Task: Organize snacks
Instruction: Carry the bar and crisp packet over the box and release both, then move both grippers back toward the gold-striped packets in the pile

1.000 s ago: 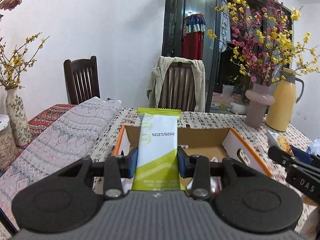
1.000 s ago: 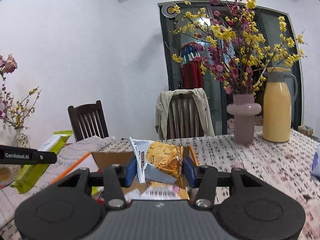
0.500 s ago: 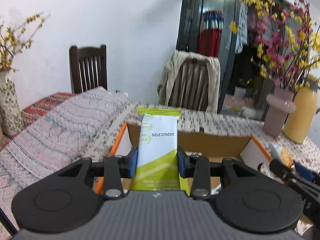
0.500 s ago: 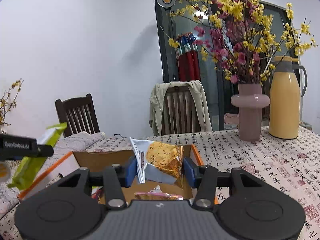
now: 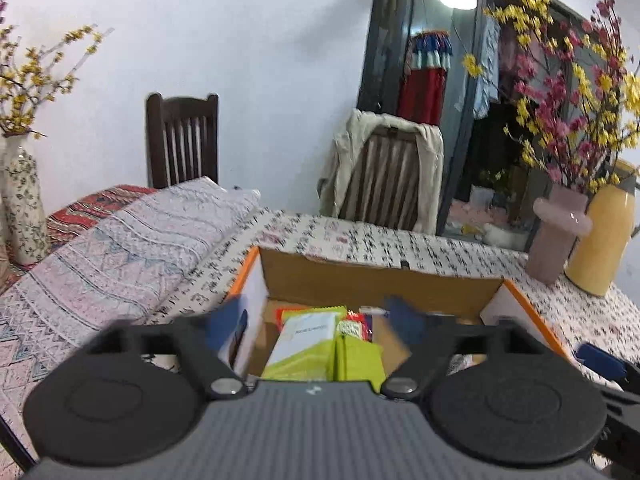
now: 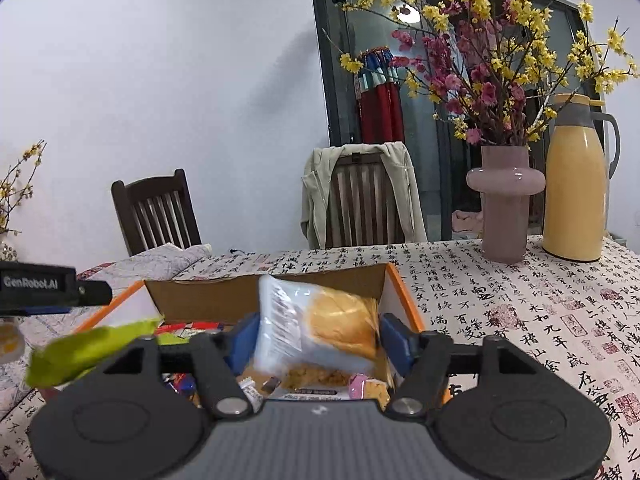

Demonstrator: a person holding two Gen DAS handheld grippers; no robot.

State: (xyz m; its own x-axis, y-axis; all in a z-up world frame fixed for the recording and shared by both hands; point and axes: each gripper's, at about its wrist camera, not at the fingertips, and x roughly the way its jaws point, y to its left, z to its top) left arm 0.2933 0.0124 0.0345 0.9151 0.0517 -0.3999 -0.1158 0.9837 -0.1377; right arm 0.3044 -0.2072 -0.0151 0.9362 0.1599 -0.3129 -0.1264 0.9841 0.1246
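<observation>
Release step over cardboard box (image 5: 376, 280) at lower centre. Left tool (image 5: 316, 320) opening wide, green packet (image 5: 304, 344) dropped inside. Right tool (image 6: 318, 338) opening, cake packet (image 6: 320, 326) loose between pads, falling. Next, probably: fetch more snacks from counter (image 6: 520, 312).

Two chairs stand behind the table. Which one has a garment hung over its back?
The chair with the beige jacket draped over its backrest, in front of the dark glass door beside the pink vase. The other dark wooden chair, to the left against the white wall, is bare.
</observation>
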